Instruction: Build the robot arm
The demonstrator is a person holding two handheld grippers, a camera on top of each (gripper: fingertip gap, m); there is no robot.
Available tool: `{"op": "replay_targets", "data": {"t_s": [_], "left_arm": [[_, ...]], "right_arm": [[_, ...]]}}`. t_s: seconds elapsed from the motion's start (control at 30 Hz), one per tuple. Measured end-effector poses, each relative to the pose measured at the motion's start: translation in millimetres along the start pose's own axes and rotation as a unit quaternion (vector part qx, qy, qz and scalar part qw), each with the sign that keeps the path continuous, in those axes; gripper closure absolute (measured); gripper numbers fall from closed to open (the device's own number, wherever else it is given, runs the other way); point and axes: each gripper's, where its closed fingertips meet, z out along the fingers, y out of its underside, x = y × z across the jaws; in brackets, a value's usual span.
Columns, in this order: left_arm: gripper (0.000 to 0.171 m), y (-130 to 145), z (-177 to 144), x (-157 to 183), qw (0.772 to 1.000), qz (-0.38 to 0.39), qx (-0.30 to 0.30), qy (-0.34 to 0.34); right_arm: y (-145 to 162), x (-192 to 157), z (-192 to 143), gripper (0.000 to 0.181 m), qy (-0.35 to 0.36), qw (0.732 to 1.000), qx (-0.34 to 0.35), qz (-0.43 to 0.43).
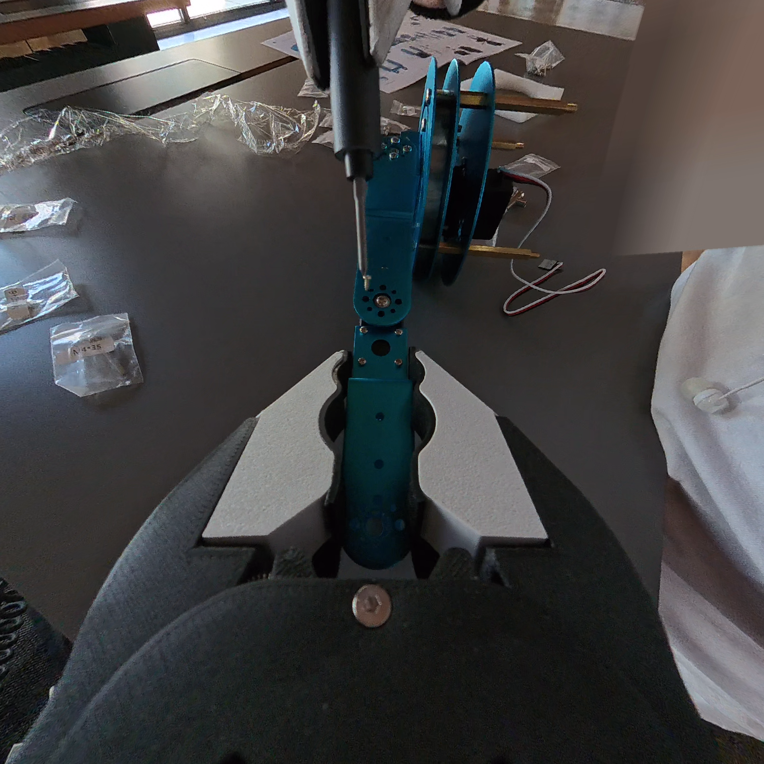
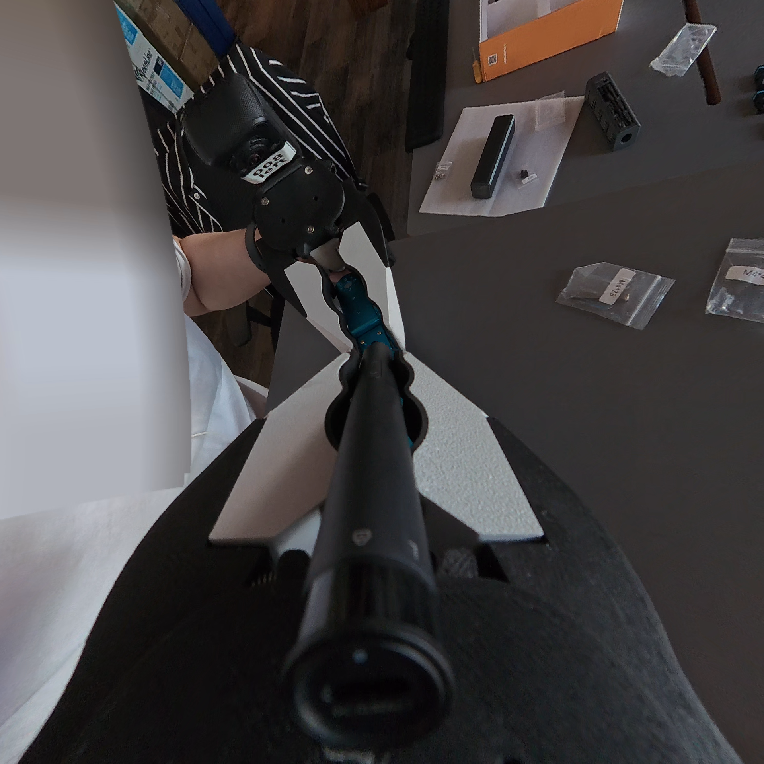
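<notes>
On the dark grey table (image 1: 206, 248): clear zip bags (image 1: 96, 354) of small hardware (contents indistinct), crumpled film (image 1: 165, 120), printed sheets. Left gripper (image 1: 379, 364) clamped on the blue bracket arm (image 1: 379, 446); right gripper (image 2: 374, 359) clamped on a black screwdriver (image 2: 378, 475), its tip on a small screw (image 1: 366, 282).

Screwdriver (image 2: 374, 488) tip hidden behind its own blurred handle.

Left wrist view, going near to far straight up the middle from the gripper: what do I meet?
left gripper clamped on the blue bracket → round blue hinge plate with a small screw at the electric screwdriver tip → blue disc assembly → printed paper sheets.
</notes>
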Motion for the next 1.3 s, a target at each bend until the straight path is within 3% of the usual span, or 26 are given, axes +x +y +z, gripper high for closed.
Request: {"op": "replay_targets", "data": {"t_s": [0.4, 0.9, 1.3], "left_arm": [[0.145, -4, 0, 0, 1.000, -0.008, -0.004, 0.006], [0.145, -7, -1, 2, 1.000, -0.010, -0.012, 0.023], [0.145, -8, -1, 4, 1.000, -0.001, -0.018, 0.025]], "right_arm": [[-6, 3, 0, 0.163, -0.007, 0.997, 0.078, 0.022], [0, 0, -5, 0.163, -0.003, 0.995, 0.096, 0.026], [-1, -12, -6, 0.163, 0.006, 0.999, -0.008, -0.030]]}}
